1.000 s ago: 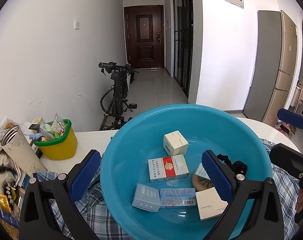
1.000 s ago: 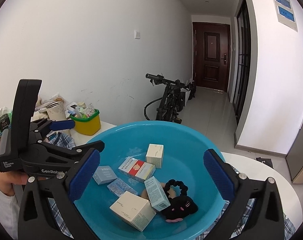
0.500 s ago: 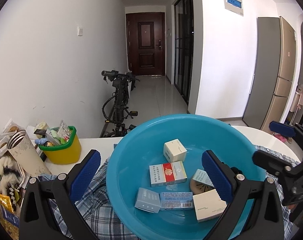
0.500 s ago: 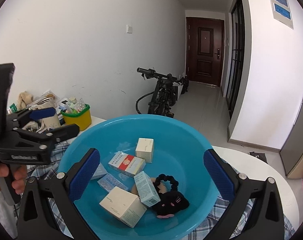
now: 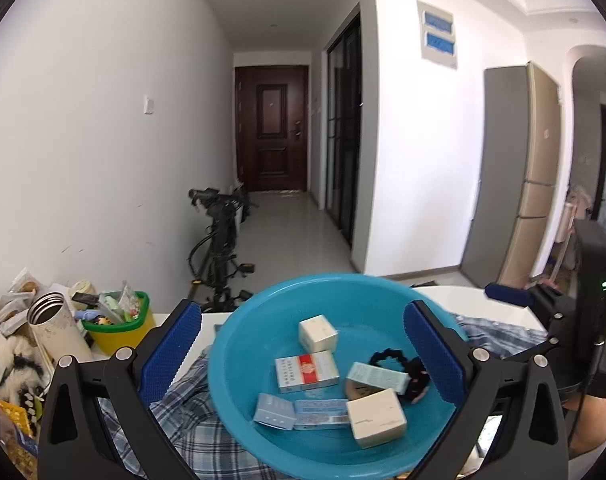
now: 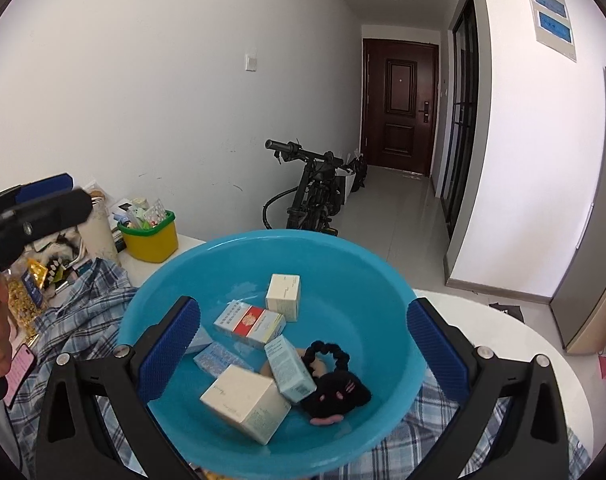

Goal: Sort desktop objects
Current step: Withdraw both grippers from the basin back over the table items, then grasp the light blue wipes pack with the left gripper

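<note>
A blue plastic basin (image 5: 263, 328) (image 6: 367, 280) sits on a plaid cloth (image 5: 183, 432) (image 6: 83, 312) on the white table. It holds several small boxes: a red-and-white box (image 5: 307, 372) (image 6: 249, 322), a cream cube box (image 5: 318, 333) (image 6: 283, 291), a larger cream box (image 5: 377, 417) (image 6: 245, 402), pale blue boxes (image 5: 377, 376) (image 6: 289, 368), and a black hair tie with a black plush piece (image 5: 417, 376) (image 6: 337, 394). My left gripper (image 5: 303, 356) is open and empty above the basin. My right gripper (image 6: 303, 348) is open and empty above it too.
A yellow tub with a green rim (image 5: 119, 328) (image 6: 153, 238), full of small items, stands at the left. A metal-rimmed cup (image 5: 57, 330) and clutter lie beside it. A pink phone (image 6: 21, 368) lies on the cloth. A bicycle (image 6: 311, 192) stands beyond the table.
Both grippers have pulled back and risen, so the basin looks smaller and lower. The two grippers have moved apart. Both stay open and empty; the objects in the basin have not moved.
</note>
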